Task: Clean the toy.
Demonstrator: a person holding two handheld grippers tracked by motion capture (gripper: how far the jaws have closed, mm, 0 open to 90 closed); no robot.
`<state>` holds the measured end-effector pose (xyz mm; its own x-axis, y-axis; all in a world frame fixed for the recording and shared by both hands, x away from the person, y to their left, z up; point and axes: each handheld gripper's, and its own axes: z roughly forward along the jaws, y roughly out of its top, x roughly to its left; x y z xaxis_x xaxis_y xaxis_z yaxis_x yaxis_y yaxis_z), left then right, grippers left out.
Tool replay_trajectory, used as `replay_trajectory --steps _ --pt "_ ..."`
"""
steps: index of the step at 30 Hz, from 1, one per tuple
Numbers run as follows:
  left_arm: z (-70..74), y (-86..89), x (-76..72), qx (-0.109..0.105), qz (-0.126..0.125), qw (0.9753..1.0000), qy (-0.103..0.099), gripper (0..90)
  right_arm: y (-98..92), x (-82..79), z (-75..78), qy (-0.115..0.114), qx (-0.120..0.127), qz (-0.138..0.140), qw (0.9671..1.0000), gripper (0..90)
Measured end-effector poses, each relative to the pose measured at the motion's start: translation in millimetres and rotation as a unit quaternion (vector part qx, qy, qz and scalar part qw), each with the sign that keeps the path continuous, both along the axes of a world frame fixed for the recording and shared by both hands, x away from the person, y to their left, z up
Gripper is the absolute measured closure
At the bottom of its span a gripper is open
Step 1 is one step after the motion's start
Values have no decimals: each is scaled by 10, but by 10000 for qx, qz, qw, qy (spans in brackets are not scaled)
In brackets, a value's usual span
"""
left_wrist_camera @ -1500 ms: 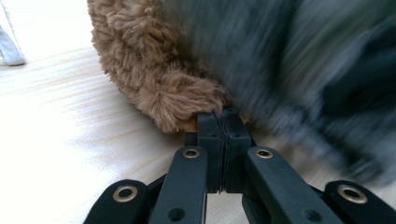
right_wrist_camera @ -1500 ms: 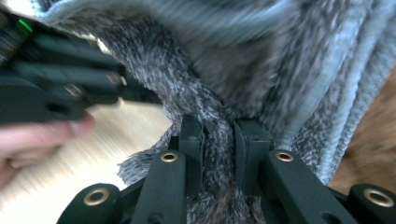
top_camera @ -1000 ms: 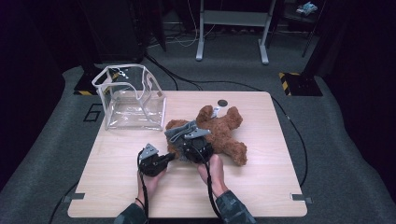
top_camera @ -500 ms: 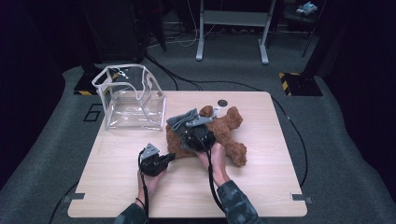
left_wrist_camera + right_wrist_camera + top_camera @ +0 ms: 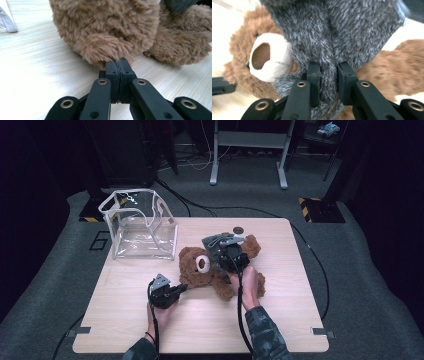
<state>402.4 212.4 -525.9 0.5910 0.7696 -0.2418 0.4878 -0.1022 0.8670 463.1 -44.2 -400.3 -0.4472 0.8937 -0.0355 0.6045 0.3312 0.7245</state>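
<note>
A brown teddy bear [image 5: 210,270] lies on the wooden table [image 5: 280,320], its white muzzle [image 5: 202,264] facing up. My right gripper [image 5: 225,249] sits over the bear's body, shut on a fold of grey fuzzy cloth [image 5: 342,30] that fills the gap between the right gripper [image 5: 329,66] jaws. The bear's face [image 5: 269,57] shows below that cloth. My left gripper [image 5: 183,287] lies low on the table at the bear's near left. In its own view the left gripper [image 5: 120,62] is shut, its tips pinching the fur of a rounded brown lump of the bear [image 5: 105,47].
A clear plastic bag [image 5: 140,225] with white trim stands open at the table's back left. A small dark round object [image 5: 239,230] lies near the far edge behind the bear. Cables run over the floor beyond the table.
My right gripper has moved up and to the far right with the grey cloth, which uncovers the bear's face. The left gripper has hardly moved.
</note>
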Motion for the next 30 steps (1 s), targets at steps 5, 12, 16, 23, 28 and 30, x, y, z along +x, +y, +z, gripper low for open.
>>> replay_trajectory --steps 5,12,16,23,28,30 --pt "0 -11 -4 -24 44 10000 38 888 37 -26 102 -150 14 134 9998 748" --pt "-1 -16 1 -11 82 10000 37 888 -97 34 -41 -57 -236 -79 9997 750" --pt "-1 -14 2 -7 90 10000 29 888 -311 17 -22 -93 -418 -333 9985 750" --pt "-2 -19 5 -7 90 9999 52 887 -454 -21 75 -8 -33 -268 9996 747" --pt "-3 -19 6 6 80 10000 53 887 -197 19 -26 215 -285 96 9993 710" --pt "-2 -17 6 21 61 10000 52 887 -208 27 -78 225 -258 44 9994 665"
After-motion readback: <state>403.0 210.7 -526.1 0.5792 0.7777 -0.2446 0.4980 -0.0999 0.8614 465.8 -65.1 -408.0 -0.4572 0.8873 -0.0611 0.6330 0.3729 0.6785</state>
